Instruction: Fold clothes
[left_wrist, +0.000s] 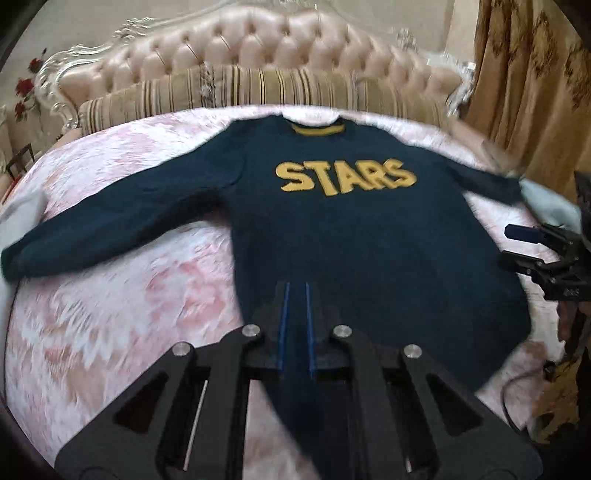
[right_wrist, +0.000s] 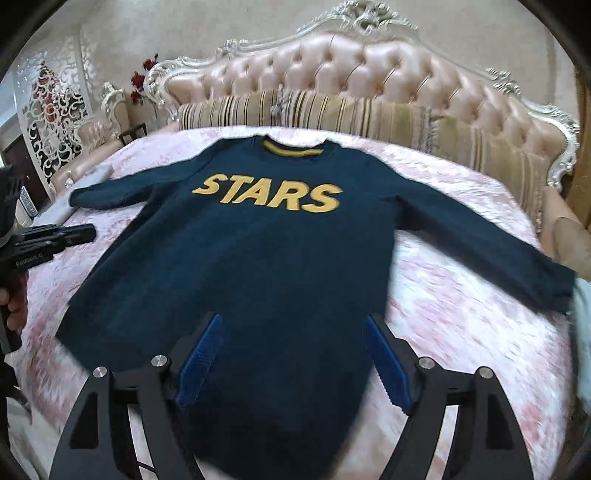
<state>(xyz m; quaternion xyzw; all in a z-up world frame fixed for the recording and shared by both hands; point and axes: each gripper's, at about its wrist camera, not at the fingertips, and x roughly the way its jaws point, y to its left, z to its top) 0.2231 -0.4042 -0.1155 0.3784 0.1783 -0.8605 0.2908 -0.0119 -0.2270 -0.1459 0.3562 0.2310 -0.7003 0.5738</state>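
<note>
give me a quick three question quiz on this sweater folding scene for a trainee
1. True or false: the sweater lies front up with both sleeves spread out.
2. Which tongs are open? A. left tongs B. right tongs
3. Fill in: the yellow lettering reads ____.

Key: 1. true. 2. B; the left tongs are nearly closed, seemingly holding nothing. 3. STARS.

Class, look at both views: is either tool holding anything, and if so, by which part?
The left tool is shut on the sweater, at its bottom hem. The right tool is open and holds nothing.
</note>
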